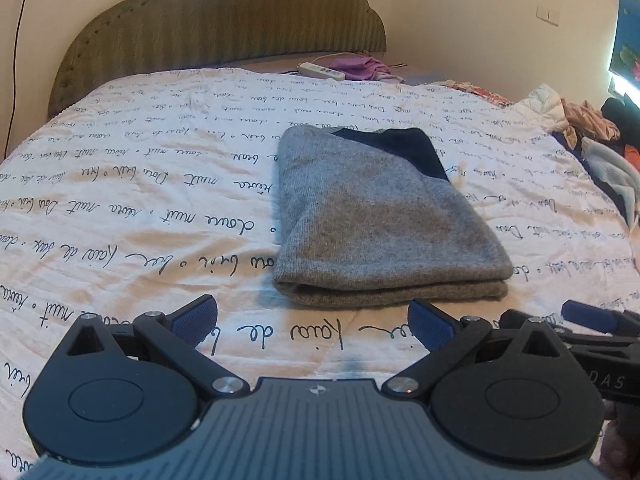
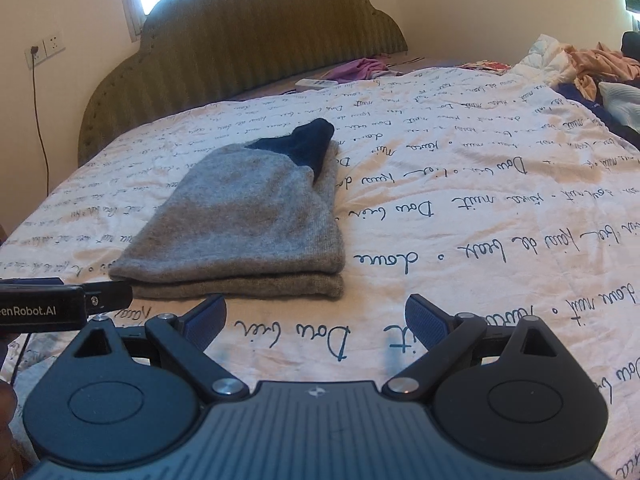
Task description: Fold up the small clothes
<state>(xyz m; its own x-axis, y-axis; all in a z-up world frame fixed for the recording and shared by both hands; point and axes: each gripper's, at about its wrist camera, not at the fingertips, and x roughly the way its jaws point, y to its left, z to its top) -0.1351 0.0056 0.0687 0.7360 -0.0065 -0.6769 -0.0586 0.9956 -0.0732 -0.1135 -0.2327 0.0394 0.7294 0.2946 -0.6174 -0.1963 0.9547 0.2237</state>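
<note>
A grey knit garment with a dark navy part (image 1: pixel 376 216) lies folded in a neat stack on the white bedspread with script writing (image 1: pixel 140 200). It also shows in the right wrist view (image 2: pixel 248 220), left of centre. My left gripper (image 1: pixel 314 322) is open and empty, hovering just short of the garment's near folded edge. My right gripper (image 2: pixel 316 320) is open and empty, to the right of the garment's near edge. Each gripper's fingers show at the edge of the other's view: the right one (image 1: pixel 592 320), the left one (image 2: pixel 64 300).
A padded olive headboard (image 1: pixel 224 28) stands at the far end. A white power strip (image 1: pixel 320 70) and purple cloth (image 1: pixel 360 65) lie near it. A pile of mixed clothes (image 1: pixel 592 132) sits along the bed's right side. A wall socket with a cable (image 2: pixel 40 50) is at left.
</note>
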